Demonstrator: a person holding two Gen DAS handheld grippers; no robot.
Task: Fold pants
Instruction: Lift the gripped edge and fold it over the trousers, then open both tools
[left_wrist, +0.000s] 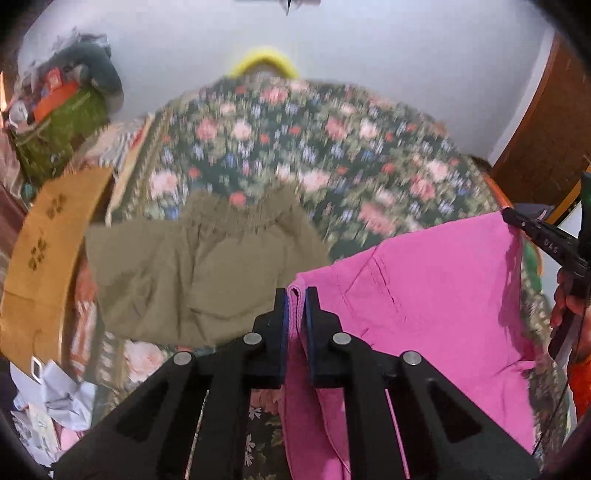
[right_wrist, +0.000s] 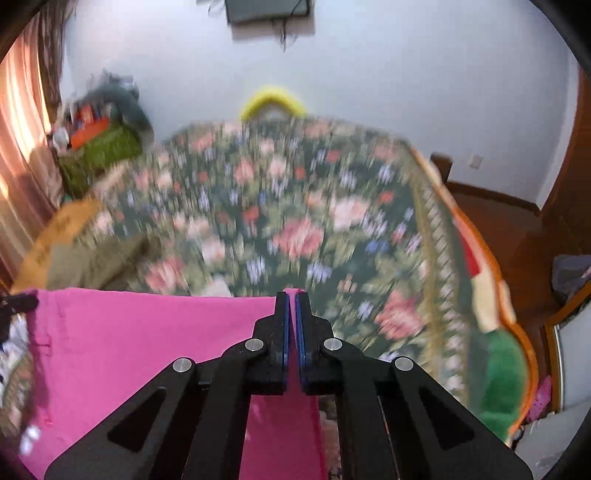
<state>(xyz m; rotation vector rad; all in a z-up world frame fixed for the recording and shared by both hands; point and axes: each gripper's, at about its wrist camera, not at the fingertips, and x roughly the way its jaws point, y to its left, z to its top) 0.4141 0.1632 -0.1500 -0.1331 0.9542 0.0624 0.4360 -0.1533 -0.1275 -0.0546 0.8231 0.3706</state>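
Left wrist shows we clamp both grippers, left (left_wrist: 295, 291) and right (right_wrist: 291, 295), on the pants' (left_wrist: 424, 288) top edge above the bed (left_wrist: 295, 147) to stretch them for folding.

A bedroom in a home — a bed under a floral bedspread (right_wrist: 295, 221) fills the middle of both views, against a plain pale wall (right_wrist: 369, 74). At upper left a cluttered pile of belongings (left_wrist: 62, 107) and sunlit curtains (right_wrist: 18, 147); at right, wooden furniture (left_wrist: 546, 129) — lived-in, domestic.
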